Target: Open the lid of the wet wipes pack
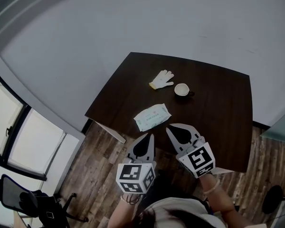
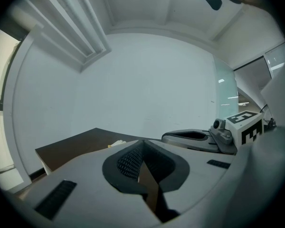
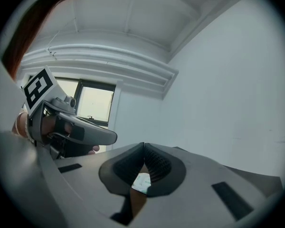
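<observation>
The wet wipes pack [image 1: 152, 117], pale green and white, lies flat near the front edge of the dark brown table [image 1: 218, 99]. My left gripper [image 1: 150, 136] hovers just in front of the pack, at the table's edge, jaws shut and empty. My right gripper [image 1: 169, 128] sits beside it to the right, its tip close to the pack's near right corner, also shut with nothing in it. In the right gripper view, a sliver of the pack [image 3: 141, 182] shows below the closed tips [image 3: 144, 146]. The left gripper view shows its own tips [image 2: 142, 142] meeting.
A white glove [image 1: 162, 79] and a small white cup [image 1: 182, 90] sit farther back on the table. A white table leg [image 1: 109, 132] stands over the wooden floor [image 1: 99, 160]. An office chair [image 1: 33, 201] is at the lower left, by the windows.
</observation>
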`<control>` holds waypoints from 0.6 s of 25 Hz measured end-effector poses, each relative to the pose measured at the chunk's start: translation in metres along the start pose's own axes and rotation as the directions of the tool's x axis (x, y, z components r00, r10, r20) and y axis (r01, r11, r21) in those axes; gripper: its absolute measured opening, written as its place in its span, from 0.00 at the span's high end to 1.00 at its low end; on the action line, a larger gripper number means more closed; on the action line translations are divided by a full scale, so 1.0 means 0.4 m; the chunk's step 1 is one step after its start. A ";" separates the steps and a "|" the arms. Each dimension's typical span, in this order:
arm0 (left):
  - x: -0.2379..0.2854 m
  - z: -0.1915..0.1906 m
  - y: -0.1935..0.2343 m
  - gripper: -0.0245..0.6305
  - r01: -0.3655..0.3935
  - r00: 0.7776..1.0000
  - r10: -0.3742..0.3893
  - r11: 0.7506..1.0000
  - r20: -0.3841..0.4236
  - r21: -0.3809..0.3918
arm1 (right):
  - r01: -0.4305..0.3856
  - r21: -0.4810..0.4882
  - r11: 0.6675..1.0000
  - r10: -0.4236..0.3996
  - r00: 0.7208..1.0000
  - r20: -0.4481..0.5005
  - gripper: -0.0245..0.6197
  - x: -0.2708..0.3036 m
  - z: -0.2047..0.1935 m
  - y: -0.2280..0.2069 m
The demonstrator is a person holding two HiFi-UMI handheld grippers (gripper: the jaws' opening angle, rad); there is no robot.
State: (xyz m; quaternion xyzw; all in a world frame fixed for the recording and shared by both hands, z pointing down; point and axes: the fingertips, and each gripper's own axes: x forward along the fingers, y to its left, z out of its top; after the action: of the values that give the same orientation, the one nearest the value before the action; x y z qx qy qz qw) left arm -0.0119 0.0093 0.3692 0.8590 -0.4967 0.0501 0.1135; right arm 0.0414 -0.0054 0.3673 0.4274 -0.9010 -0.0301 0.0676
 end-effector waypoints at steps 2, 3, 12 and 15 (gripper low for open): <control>0.041 0.005 0.026 0.93 0.013 1.000 -0.013 1.000 -0.005 0.001 | 0.007 -0.004 1.000 -0.007 1.000 -0.015 0.95 0.041 -0.008 -0.024; 0.057 0.006 0.039 0.93 0.020 1.000 -0.020 1.000 -0.009 0.000 | 0.010 -0.006 1.000 -0.010 1.000 -0.020 0.95 0.061 -0.011 -0.033; 0.187 0.003 0.194 0.93 0.076 0.996 -0.076 0.997 -0.055 -0.014 | 0.028 0.007 1.000 -0.028 0.998 -0.063 0.95 0.258 -0.035 -0.090; 0.217 -0.011 0.242 0.93 0.100 0.992 -0.101 0.995 -0.076 -0.016 | 0.033 0.003 0.999 -0.032 0.996 -0.080 0.95 0.313 -0.050 -0.095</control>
State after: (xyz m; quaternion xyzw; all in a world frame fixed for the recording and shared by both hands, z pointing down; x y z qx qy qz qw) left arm -0.0519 -0.1090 0.4047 0.8797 -0.4483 0.0744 0.1402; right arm -0.0047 -0.1262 0.3948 0.4431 -0.8906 -0.0122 0.1020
